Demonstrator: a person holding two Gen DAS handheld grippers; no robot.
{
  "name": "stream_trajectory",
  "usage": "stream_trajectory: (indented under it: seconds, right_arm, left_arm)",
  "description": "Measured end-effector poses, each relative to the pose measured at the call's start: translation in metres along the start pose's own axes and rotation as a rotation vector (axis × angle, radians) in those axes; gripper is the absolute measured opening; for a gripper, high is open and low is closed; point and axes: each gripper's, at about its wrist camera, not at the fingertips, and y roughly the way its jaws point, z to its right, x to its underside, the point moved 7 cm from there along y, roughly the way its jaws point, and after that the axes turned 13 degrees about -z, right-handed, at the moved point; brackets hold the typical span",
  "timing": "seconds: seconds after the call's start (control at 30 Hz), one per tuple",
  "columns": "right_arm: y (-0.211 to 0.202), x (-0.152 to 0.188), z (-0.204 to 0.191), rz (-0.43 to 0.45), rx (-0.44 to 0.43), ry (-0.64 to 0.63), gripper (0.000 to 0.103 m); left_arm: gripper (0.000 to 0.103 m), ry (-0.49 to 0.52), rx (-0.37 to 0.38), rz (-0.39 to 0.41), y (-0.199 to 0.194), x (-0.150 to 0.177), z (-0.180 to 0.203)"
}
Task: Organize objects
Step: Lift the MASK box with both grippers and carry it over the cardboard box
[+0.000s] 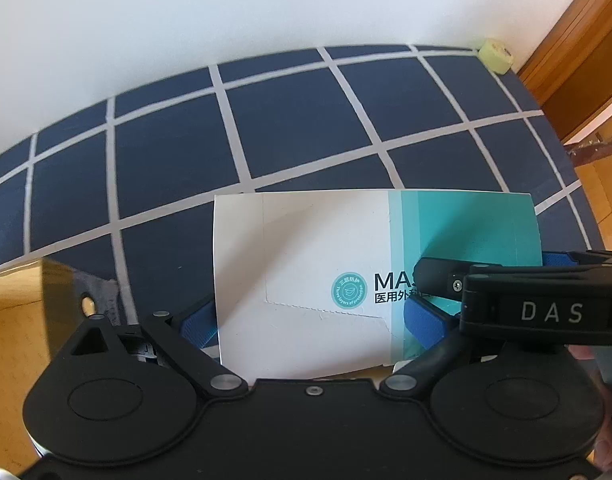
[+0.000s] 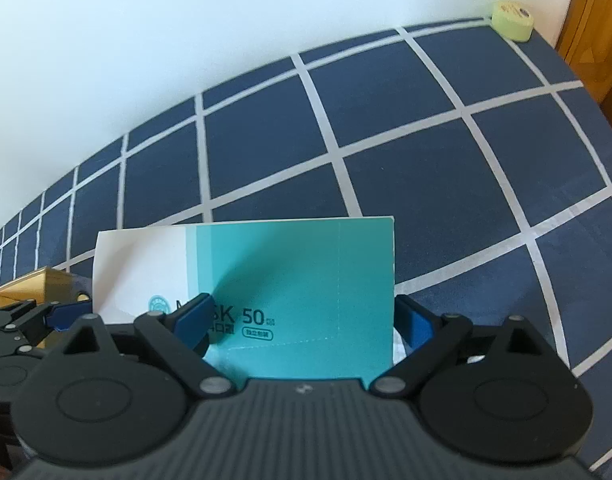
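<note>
A plain white wall (image 1: 226, 12) fills the upper part of both views, evenly lit by soft daylight. Below it spreads a dark navy cloth with a grid of pale grey stripes (image 2: 406, 128), covering a broad flat surface that meets the wall. At the right edge stands orange-brown wooden furniture or panelling (image 1: 586, 60), also seen in the right wrist view (image 2: 594, 32). A yellowish wooden floor (image 1: 10, 320) shows at lower left.

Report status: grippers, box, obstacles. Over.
Left gripper and right gripper each astride one end of mask box; grip unclear. Tape roll at far corner, not in the way.
</note>
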Motion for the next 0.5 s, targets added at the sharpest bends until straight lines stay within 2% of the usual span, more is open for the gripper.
stream_trajectory:
  seconds: [0.5]
  right_arm:
    - [-0.056,0.057,-0.05,0.093,-0.003,-0.054,0.095]
  left_arm:
    - [0.096,-0.039,-0.019,0.105,-0.065,0.068,-0.009]
